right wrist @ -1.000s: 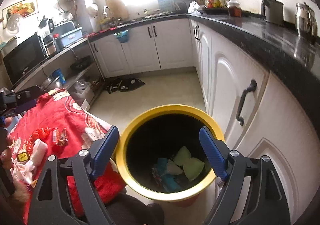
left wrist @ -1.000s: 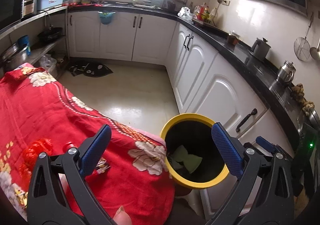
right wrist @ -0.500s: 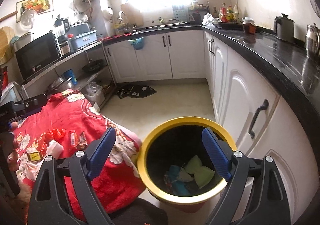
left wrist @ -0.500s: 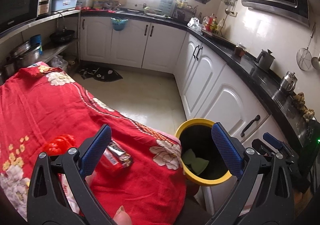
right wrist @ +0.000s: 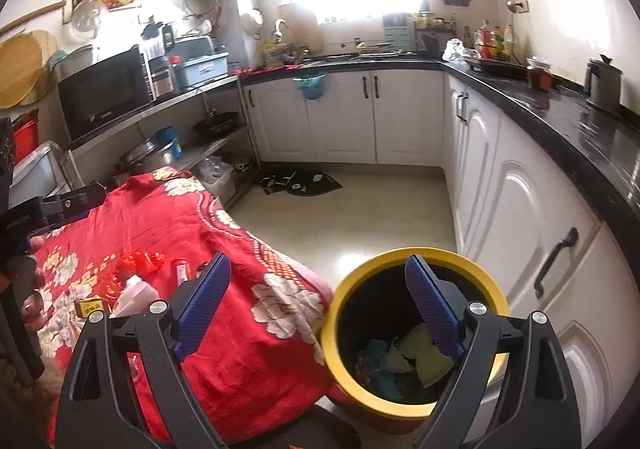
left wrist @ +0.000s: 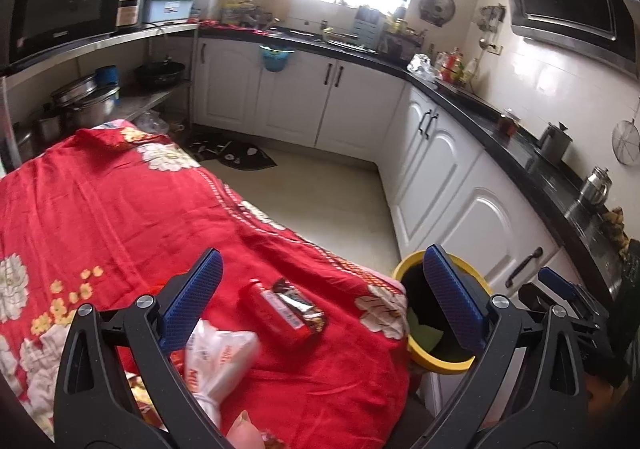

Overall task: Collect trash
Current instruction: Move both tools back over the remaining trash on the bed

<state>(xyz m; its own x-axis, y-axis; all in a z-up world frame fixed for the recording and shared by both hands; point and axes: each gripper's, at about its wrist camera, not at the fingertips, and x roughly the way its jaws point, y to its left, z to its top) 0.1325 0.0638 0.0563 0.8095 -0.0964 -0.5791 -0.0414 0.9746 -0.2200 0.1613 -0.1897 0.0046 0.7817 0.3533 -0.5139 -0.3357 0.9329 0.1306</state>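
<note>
Both grippers are up over the corner of the table, and neither is carrying anything. The left gripper (left wrist: 320,293) hangs above the red floral tablecloth (left wrist: 100,209) with its blue jaws spread wide and nothing between the pads. Under it lie a red packet (left wrist: 272,315) with a dark shiny snack wrapper (left wrist: 302,303) resting against its upper side, and nearer the camera a crumpled white plastic bag (left wrist: 218,363) with red print, partly behind the left finger. The right gripper (right wrist: 318,305) is likewise released, jaws wide apart and empty, hovering at the edge where the cloth meets the yellow-rimmed trash bin (right wrist: 348,291). The bin stands on the floor just beside the table corner and close to the white lower cabinets (right wrist: 516,217). Inside its dark interior there is trash: pale green crumpled pieces (right wrist: 420,349) and something teal (right wrist: 376,353). More litter waits on the cloth in the right wrist view: a crumpled red wrapper (right wrist: 138,263), a small red tube (right wrist: 182,269), a white bag (right wrist: 134,293) and a small yellow box (right wrist: 90,305). At the far left of that view, fingers (right wrist: 30,305) of the person's hand grip the left tool's handle.
</note>
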